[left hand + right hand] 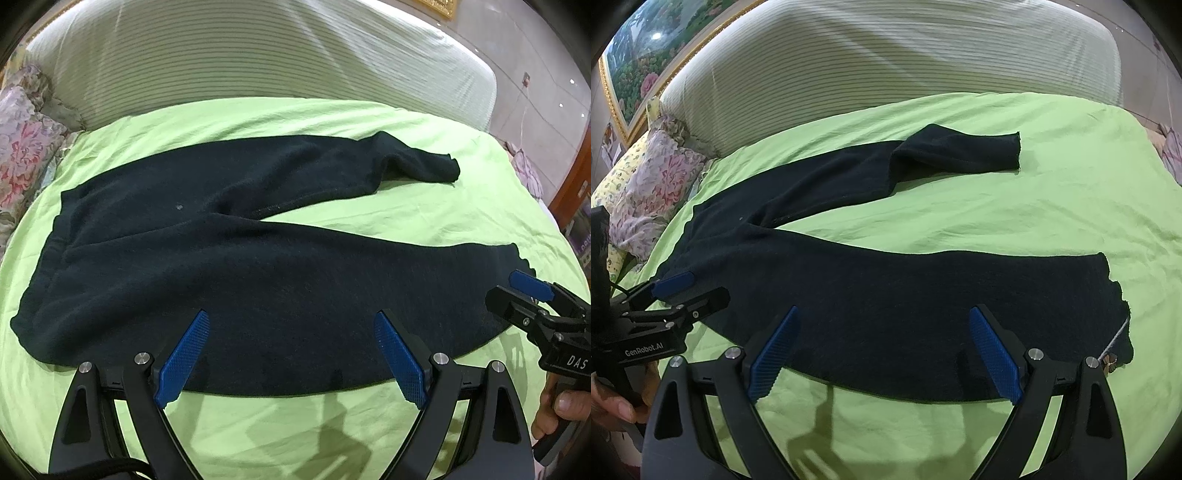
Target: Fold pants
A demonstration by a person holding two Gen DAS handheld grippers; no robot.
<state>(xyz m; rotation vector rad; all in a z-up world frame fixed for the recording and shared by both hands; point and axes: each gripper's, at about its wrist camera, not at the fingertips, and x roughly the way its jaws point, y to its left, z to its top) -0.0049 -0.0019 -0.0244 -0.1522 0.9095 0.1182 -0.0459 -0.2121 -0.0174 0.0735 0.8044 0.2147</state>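
Pants [236, 266] are dark navy, kind of fleecy looking, and they're laid out flat on a lime green bedsheet [332, 118] covering the bed. Waistband end sits toward the left side, legs run off to the right and split apart in a V. The far leg has its lower part bent over near the cuff [964, 153], the near leg lies straight with a raggedy hem at the right end.

Left gripper [291, 354] hovers over the near edge of the pants, roughly at the thigh part of the near leg, jaws spread wide with the blue pads [183, 358] not touching any fabric as far as I can see. Right gripper [886, 354] is further along the same leg toward the hem, also spread wide apart, nothing pinched. You can spot each one from the other's camera too, poking in from the side with a hand on the handle.

Behind the bed there's a ribbed pale headboard [240, 55], floral pillows [653, 192] piled on the left, and a gold-framed flower painting [642, 66] up on the wall.
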